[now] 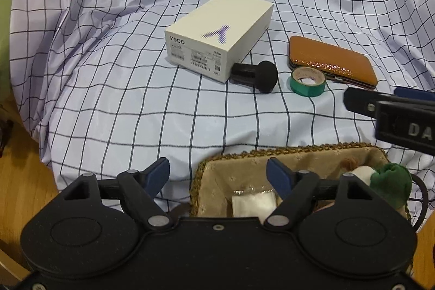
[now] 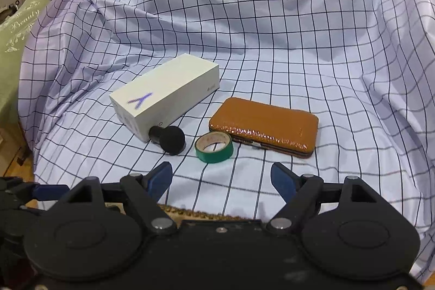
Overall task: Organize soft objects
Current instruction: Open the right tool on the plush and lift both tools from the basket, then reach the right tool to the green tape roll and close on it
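Observation:
A woven basket (image 1: 272, 152) with a beige lining sits at the near edge of the checked cloth. Inside lie a white soft packet (image 1: 252, 204) and a green and white plush piece (image 1: 391, 181). My left gripper (image 1: 217, 167) hangs open above the basket's left rim, with nothing between its blue pads. My right gripper (image 2: 221, 178) is open too and holds nothing; it is above the cloth just beyond the basket rim (image 2: 190, 212). It juts in at the right edge of the left wrist view as the right gripper (image 1: 380, 97).
On the cloth ahead lie a white box (image 2: 165, 91), a black knobbed piece (image 2: 171, 139) against it, a green tape roll (image 2: 214, 147) and a brown wallet (image 2: 266, 121). A green cushion (image 2: 16, 26) lies far left. Wooden floor (image 1: 24, 181) shows on the left.

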The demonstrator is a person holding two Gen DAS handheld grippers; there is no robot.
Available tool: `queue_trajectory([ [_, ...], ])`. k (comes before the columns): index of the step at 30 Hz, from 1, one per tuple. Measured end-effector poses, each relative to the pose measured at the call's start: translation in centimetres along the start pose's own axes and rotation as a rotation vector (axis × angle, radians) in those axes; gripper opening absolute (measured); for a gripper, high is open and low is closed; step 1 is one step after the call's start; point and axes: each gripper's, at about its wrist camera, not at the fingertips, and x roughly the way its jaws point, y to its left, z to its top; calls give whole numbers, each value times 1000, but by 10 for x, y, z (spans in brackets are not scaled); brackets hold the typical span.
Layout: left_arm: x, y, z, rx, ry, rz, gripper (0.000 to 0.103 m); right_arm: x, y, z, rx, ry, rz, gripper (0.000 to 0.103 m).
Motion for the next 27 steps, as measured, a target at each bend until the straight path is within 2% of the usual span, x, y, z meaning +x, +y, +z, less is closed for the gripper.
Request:
queue_trajectory([
  [17,26,20,20,-26,-10,2,74,60,18,20,-55,41,-40,78],
  [27,34,31,24,-47,-13,-7,74,87,29,23,-108,70,-58,65],
])
